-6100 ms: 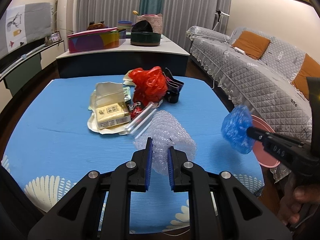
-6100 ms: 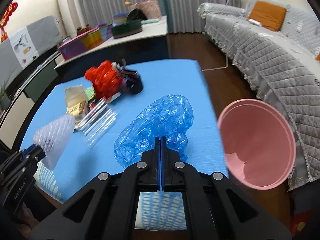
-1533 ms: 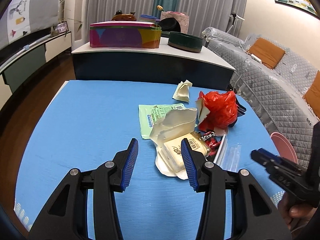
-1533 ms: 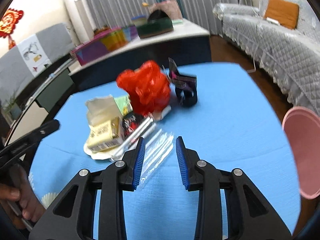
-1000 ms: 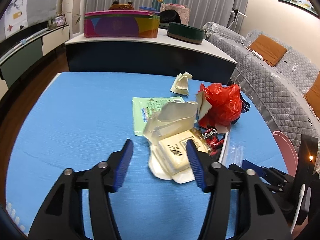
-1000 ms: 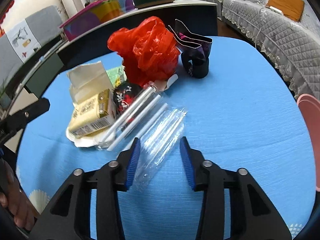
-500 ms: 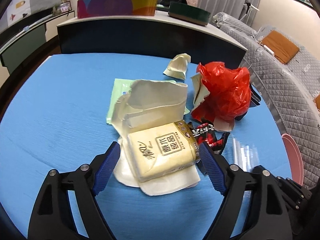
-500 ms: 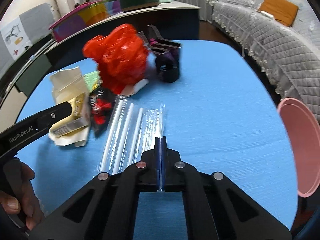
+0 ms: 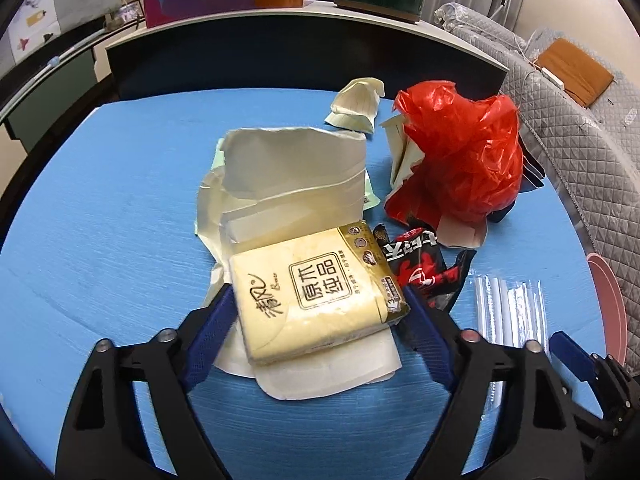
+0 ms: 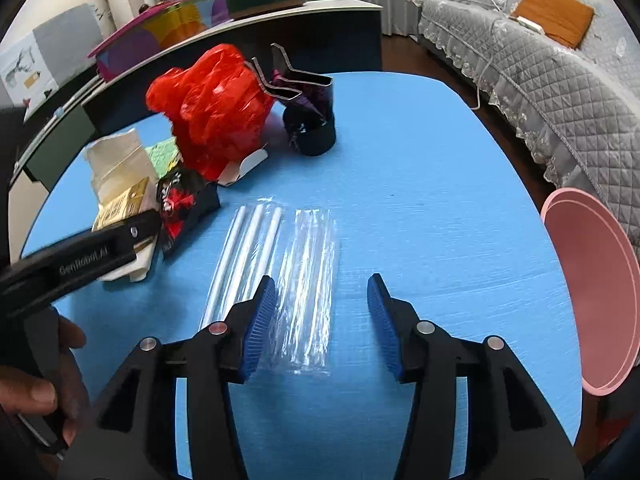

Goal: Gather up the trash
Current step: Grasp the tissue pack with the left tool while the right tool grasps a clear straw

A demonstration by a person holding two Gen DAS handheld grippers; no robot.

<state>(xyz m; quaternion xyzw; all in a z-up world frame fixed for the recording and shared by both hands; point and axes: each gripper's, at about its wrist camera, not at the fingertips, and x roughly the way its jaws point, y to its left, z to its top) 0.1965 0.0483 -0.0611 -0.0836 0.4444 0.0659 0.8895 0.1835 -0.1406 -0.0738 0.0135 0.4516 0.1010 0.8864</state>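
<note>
A yellow tissue pack (image 9: pixel 316 292) lies on white paper on the blue table (image 9: pixel 100 216). My left gripper (image 9: pixel 318 322) is open, its jaws on either side of the pack's near end. A red plastic bag (image 9: pixel 460 160), a red-black wrapper (image 9: pixel 416 272) and a crumpled paper (image 9: pixel 356 106) lie around it. My right gripper (image 10: pixel 322 322) is open above the table, just right of a clear straw wrapper (image 10: pixel 308 280). White straws in plastic (image 10: pixel 248 256) lie to its left. The red bag (image 10: pixel 212 108) and a black cup (image 10: pixel 310 120) stand further back.
A pink bin (image 10: pixel 592 288) stands off the table's right edge, below a grey quilted sofa (image 10: pixel 560 60). A dark counter (image 9: pixel 280 36) with a coloured box and a green bowl is behind the table. The left gripper's arm (image 10: pixel 80 260) crosses the right wrist view at the left.
My left gripper has moved forward and down so that its jaws straddle the tissue pack. My right gripper, shut half a second ago, has opened wide beside the clear wrapper.
</note>
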